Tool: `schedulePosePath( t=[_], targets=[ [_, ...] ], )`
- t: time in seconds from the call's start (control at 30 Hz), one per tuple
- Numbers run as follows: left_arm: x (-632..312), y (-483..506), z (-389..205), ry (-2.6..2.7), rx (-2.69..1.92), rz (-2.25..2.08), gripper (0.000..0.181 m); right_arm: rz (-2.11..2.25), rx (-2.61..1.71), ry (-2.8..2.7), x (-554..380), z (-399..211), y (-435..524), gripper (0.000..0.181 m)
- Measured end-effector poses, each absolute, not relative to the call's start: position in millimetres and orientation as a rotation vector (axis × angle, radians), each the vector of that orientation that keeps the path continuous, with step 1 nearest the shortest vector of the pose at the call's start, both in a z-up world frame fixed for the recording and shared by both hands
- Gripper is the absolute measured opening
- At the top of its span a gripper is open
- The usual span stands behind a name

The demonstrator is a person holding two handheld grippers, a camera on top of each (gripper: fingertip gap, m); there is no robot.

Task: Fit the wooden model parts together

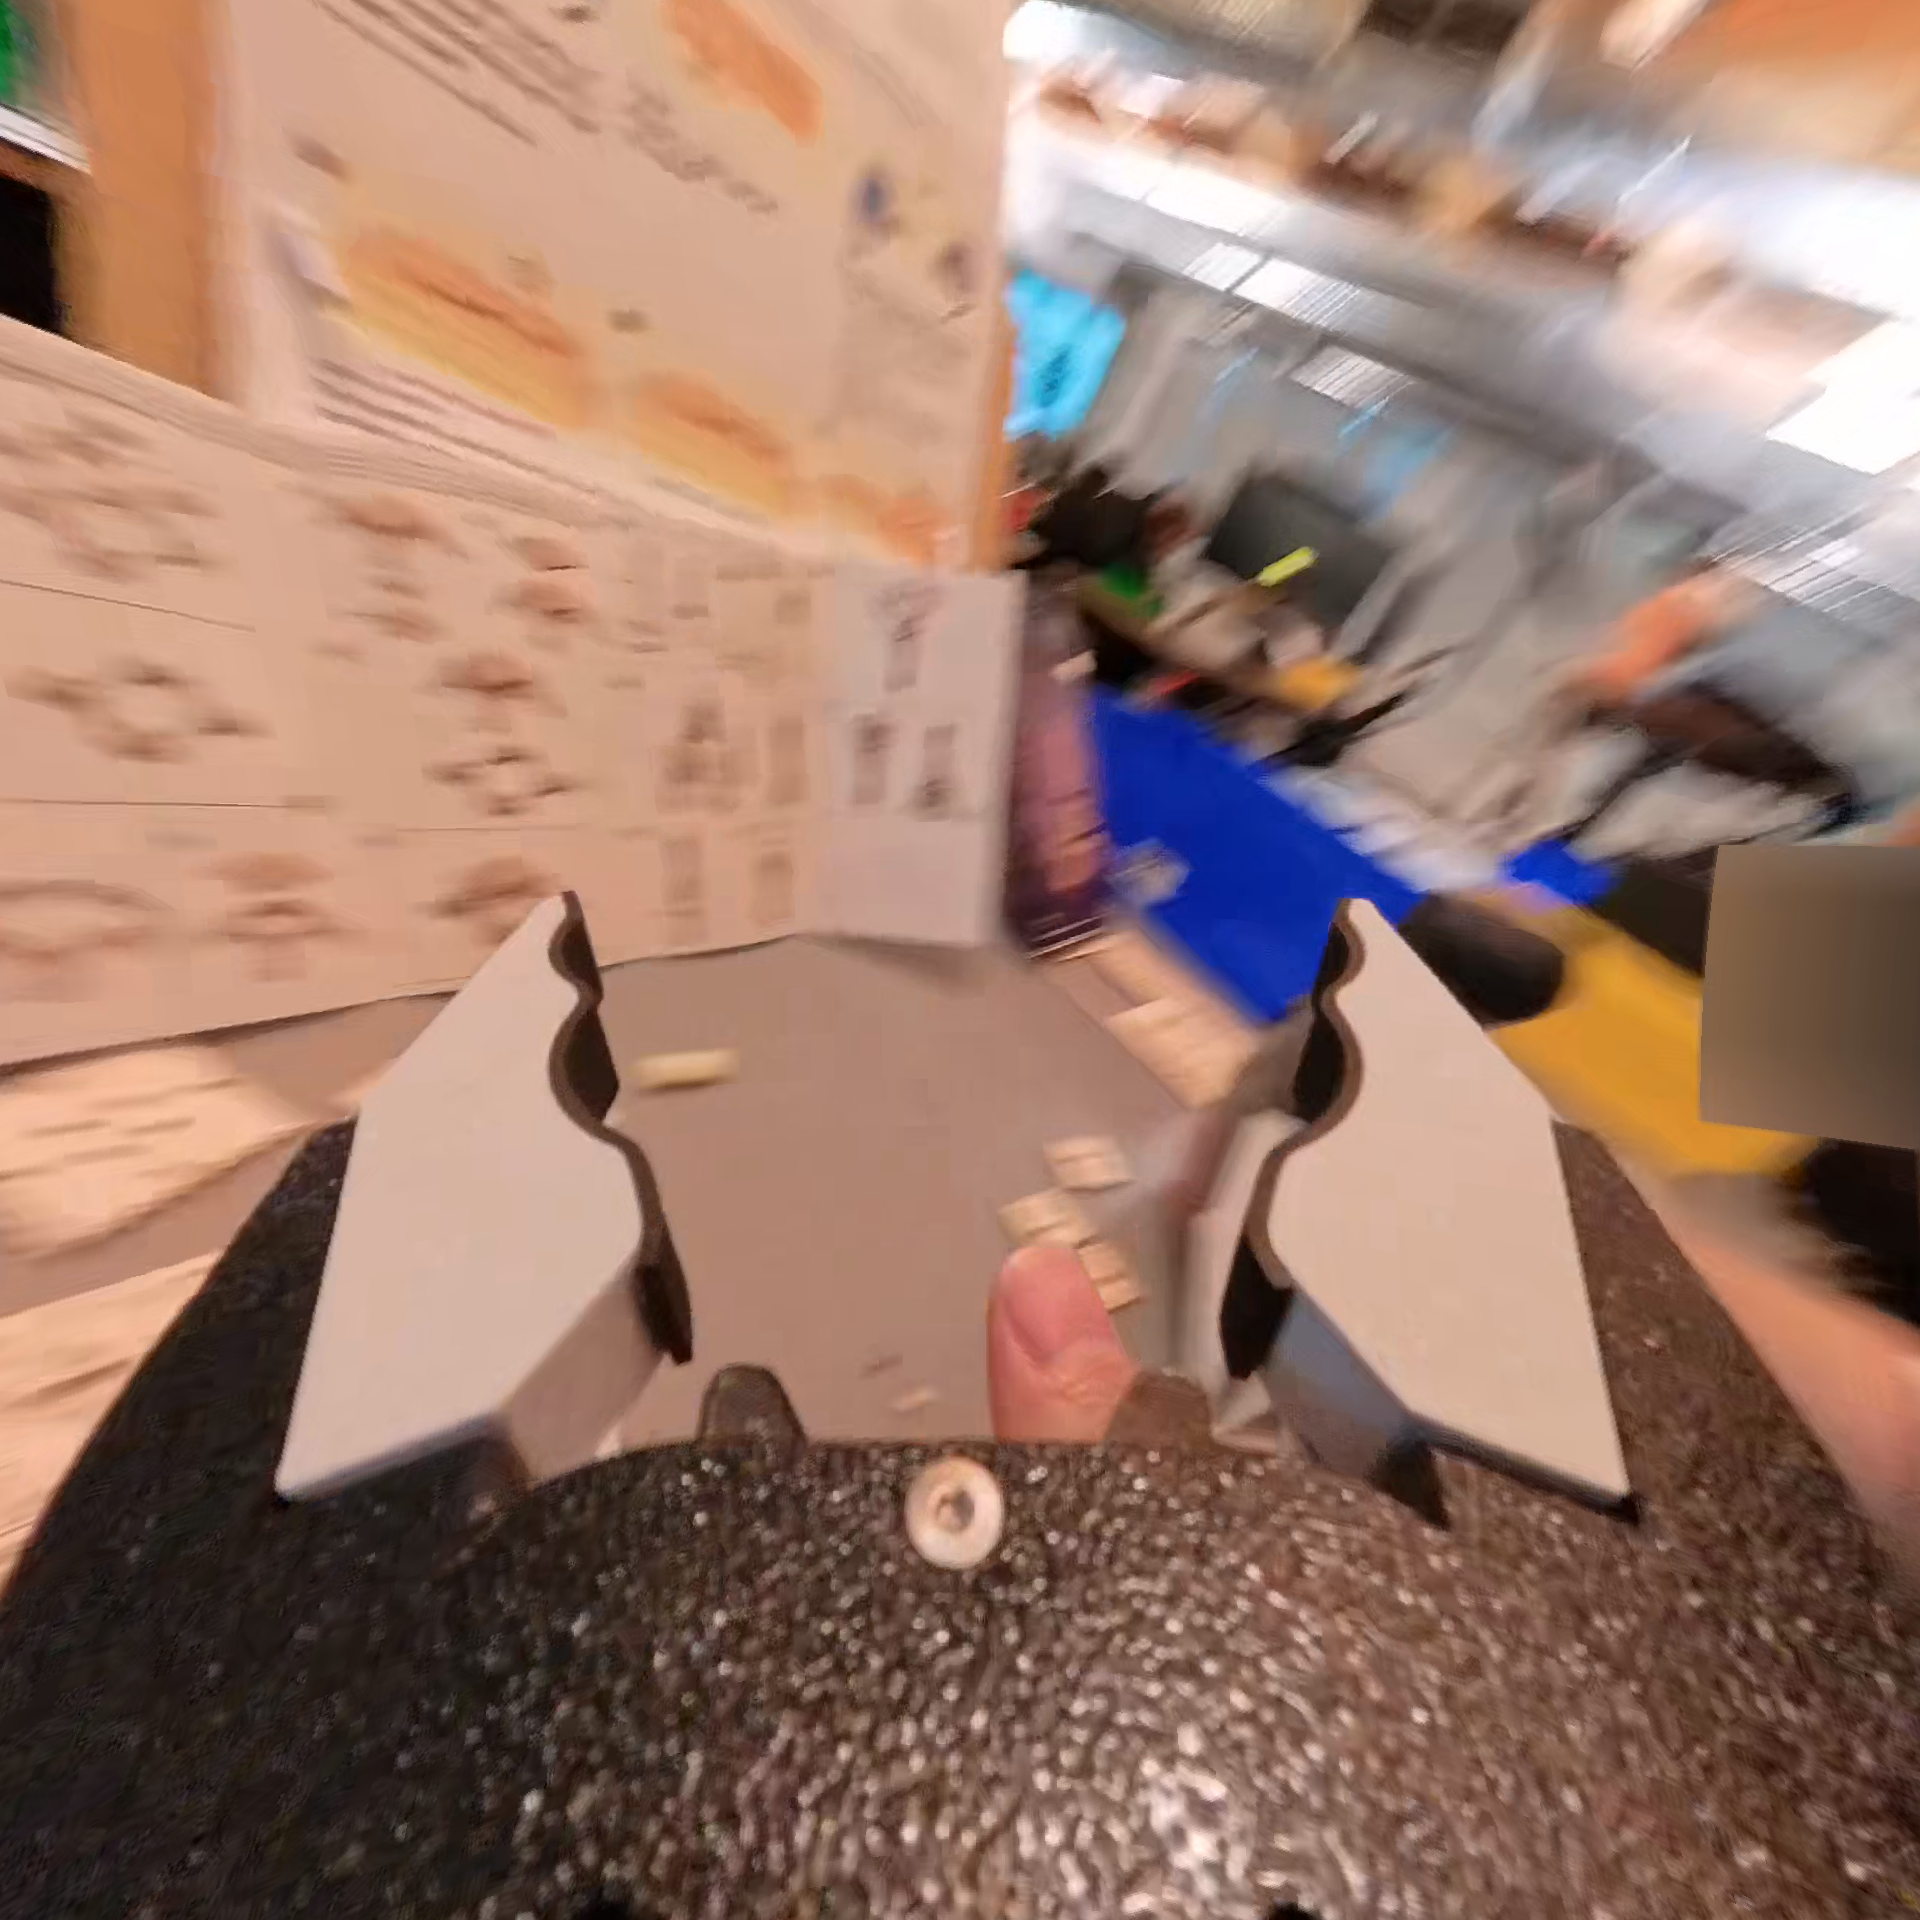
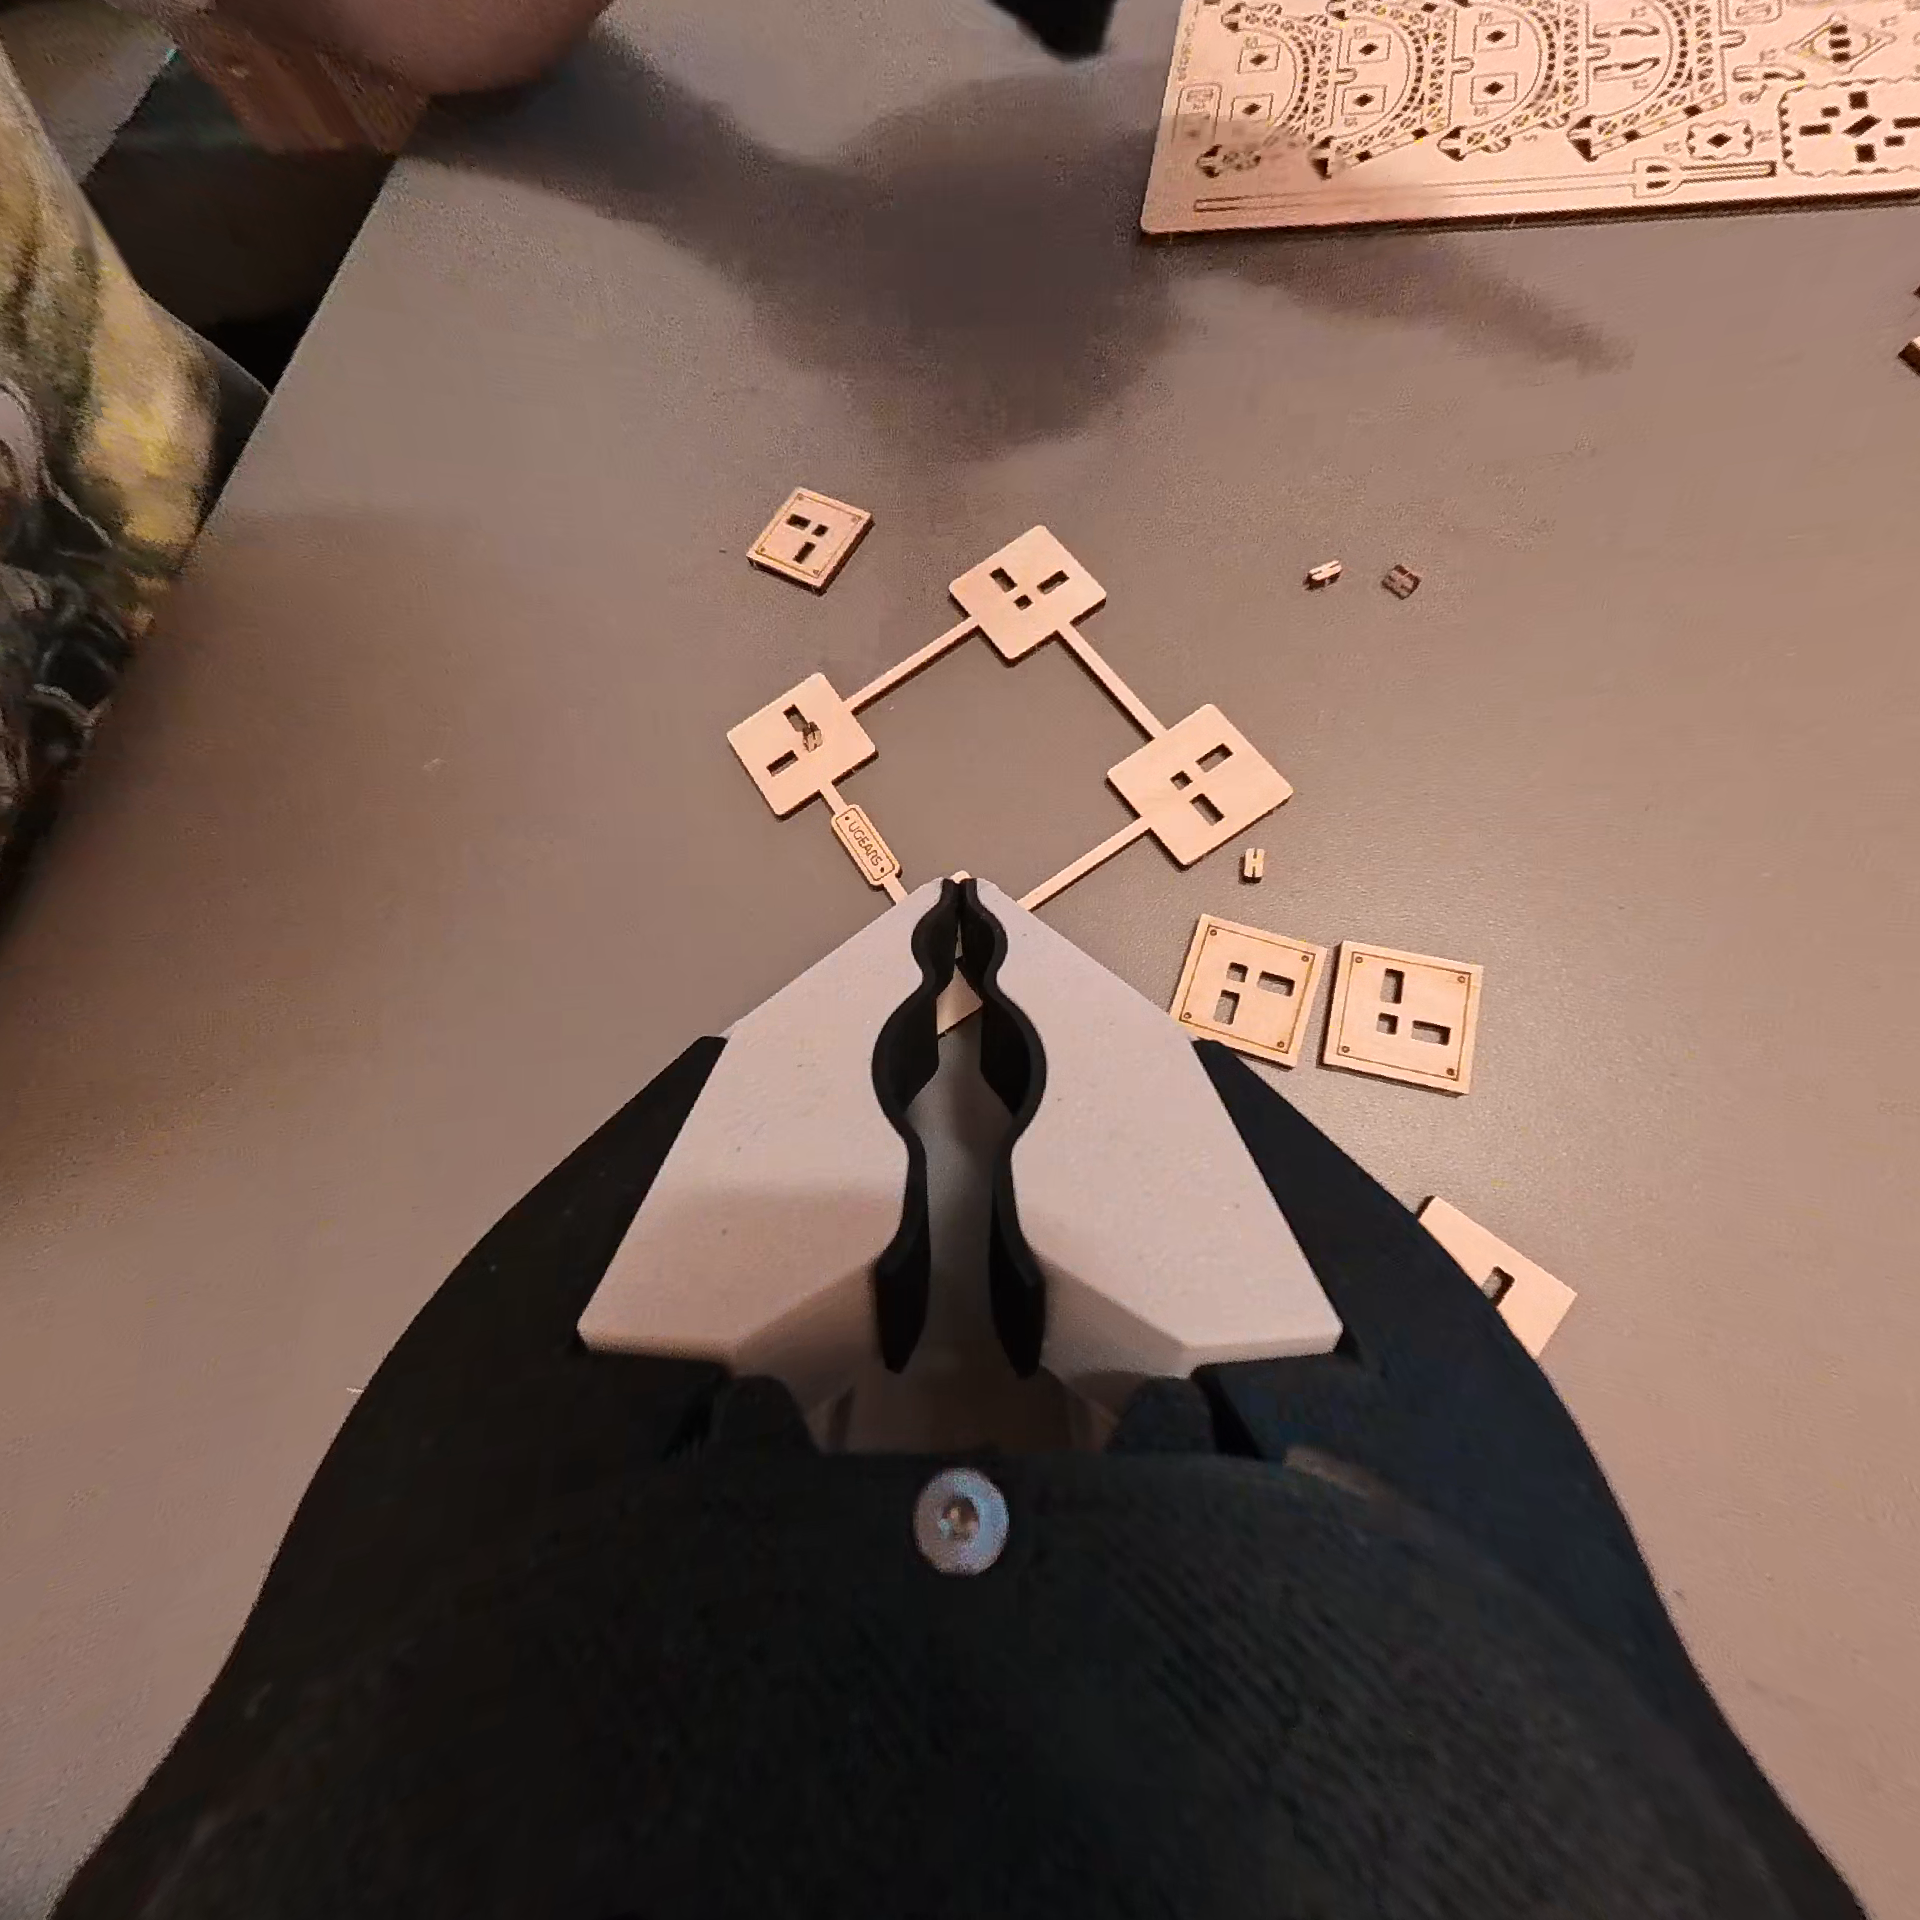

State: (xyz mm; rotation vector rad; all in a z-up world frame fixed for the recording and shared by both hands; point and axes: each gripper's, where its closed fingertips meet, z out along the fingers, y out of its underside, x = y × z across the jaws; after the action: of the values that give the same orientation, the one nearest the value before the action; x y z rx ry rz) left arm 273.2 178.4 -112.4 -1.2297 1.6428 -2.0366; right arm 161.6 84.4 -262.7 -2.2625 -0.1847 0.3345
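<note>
In the right wrist view a wooden frame [image 2: 1200, 784] of flat slotted squares joined by thin bars lies on the grey table [image 2: 520, 831]. My right gripper [image 2: 961, 894] is shut on the frame's near corner, and a sliver of wood shows between the pads; that corner square is hidden. Loose slotted squares lie beside it: one at the far left [image 2: 810, 540] and two at the right [image 2: 1247, 987]. My left gripper [image 1: 956, 925] is wide open and empty above the table, in a blurred view. Small wooden pieces [image 1: 1086, 1158] lie under it.
A laser-cut wooden parts sheet [image 2: 1507, 104] lies at the table's far right. Tiny wooden bits [image 2: 1323, 574] lie beyond the frame. A thumb [image 1: 1049, 1340] shows between the left fingers. Printed instruction sheets [image 1: 312, 675] stand along the table's far-left side. The left gripper's tips are roughly 20 cm from the right gripper's.
</note>
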Motion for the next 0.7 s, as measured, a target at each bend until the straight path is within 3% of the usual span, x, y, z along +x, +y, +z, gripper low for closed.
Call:
schedulePosePath(
  t=[0.13,0.4,0.7],
  targets=[
    [280,225,-153,1.61,-1.17,-1.477,0.129,0.34,-2.263,-0.182,162,-263,84,0.0],
    [253,192,-170,1.708,-1.057,-1.618,0.131,0.362,-2.263,-0.172,162,-263,84,0.0],
    [259,199,-201,1.837,-1.161,-1.403,0.122,0.353,-2.263,-0.177,162,-263,85,0.0]
  ],
)
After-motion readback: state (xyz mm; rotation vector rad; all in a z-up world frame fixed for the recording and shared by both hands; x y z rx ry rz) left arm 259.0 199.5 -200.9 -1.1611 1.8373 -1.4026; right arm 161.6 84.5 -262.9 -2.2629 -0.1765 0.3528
